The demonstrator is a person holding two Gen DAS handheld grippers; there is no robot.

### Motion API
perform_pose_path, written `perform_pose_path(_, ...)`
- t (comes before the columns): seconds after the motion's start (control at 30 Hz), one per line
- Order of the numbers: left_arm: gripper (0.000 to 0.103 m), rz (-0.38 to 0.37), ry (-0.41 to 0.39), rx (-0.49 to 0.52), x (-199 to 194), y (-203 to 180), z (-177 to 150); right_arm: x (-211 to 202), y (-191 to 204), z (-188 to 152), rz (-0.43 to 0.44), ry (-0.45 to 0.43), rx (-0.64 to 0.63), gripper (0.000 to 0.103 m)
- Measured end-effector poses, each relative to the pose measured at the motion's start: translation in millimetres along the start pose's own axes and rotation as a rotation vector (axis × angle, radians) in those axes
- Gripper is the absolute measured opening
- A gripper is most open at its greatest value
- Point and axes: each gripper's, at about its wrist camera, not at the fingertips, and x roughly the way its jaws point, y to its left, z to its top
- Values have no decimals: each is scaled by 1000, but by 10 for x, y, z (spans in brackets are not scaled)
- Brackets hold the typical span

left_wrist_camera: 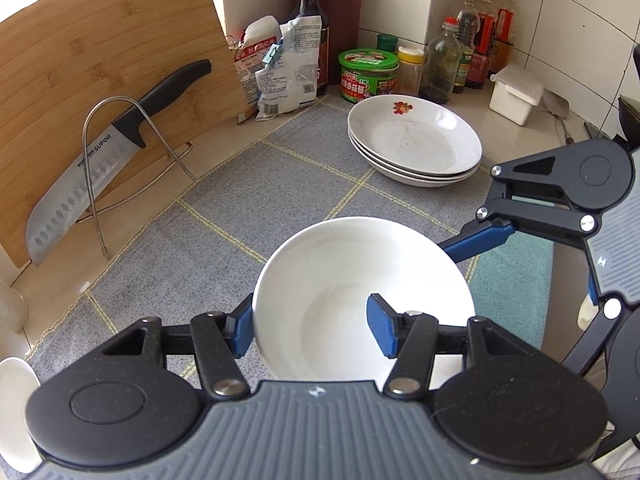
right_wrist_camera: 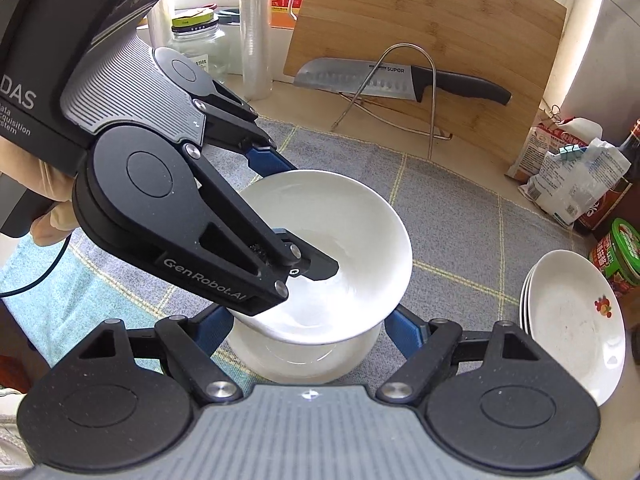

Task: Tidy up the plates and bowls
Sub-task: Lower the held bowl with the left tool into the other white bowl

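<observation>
One lower bowl (right_wrist_camera: 304, 356) half hidden

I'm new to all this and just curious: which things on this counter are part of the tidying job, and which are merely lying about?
Part of the job: upper bowl, lower bowl beneath it, stack of plates.
Just lying about: knife, cutting board, sauce bottles, green-lidded jar, food bags.

The bowl (left_wrist_camera: 360, 276) and stacked plates (left_wrist_camera: 416, 140) look like glossy white ceramic. The mat (left_wrist_camera: 224, 184) is matt woven cloth; the cutting board (left_wrist_camera: 100, 60) is smooth wood.
</observation>
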Motion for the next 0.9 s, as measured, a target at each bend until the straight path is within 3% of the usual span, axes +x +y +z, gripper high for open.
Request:
perform_pose_path(0.27,57,-14,35,1,109,-83,-78,32,13,-86,19,32,11,86)
perform_pose_path(0.9,57,11,31,41,182,-155,-122,97,-39,-117,43,39,41,86)
